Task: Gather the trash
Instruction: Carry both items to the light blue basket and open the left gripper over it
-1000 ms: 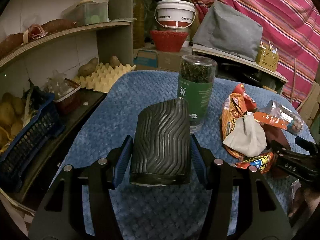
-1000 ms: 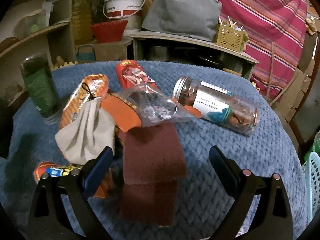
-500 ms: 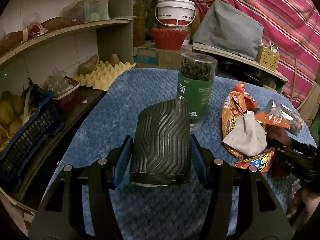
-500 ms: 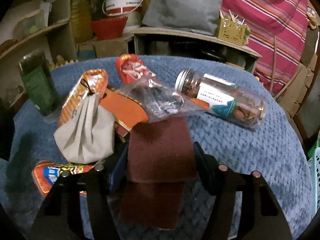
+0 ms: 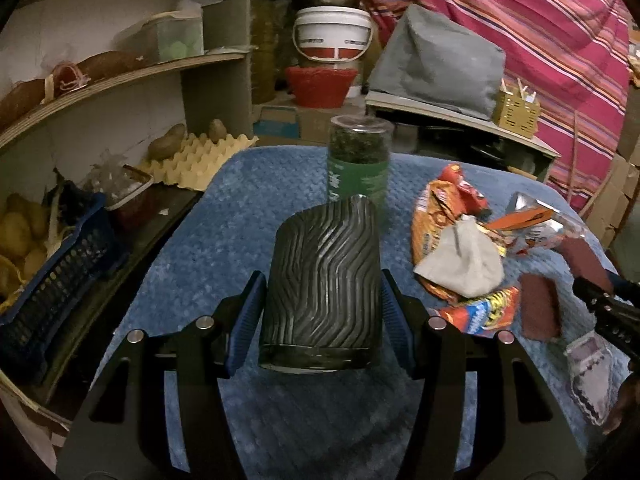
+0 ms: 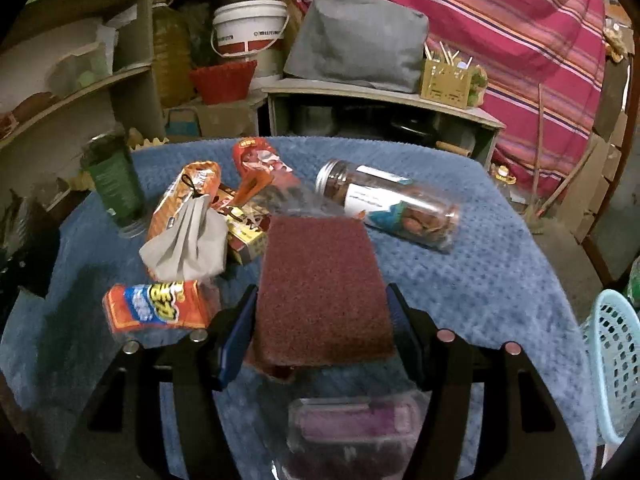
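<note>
A: The left gripper [image 5: 320,316] pinches the ribbed black cup [image 5: 320,292] by both sides, upright over the near blue cloth [image 5: 192,264]. The right gripper [image 6: 322,316] is clamped across the maroon scouring pad [image 6: 320,292], its jaws drawn in on it, near the middle of the table

B: So where's the risk?

A: The pad is soft and overhangs far beyond the pads; it may sag or slide out. A second maroon piece [image 5: 540,312] lies near the right gripper on the cloth and could be missed

B: And the pile?

A: Wrappers [image 6: 160,308] and the grey pouch [image 6: 188,244] lie just left; the lying jar [image 6: 388,208] could roll if bumped
</note>
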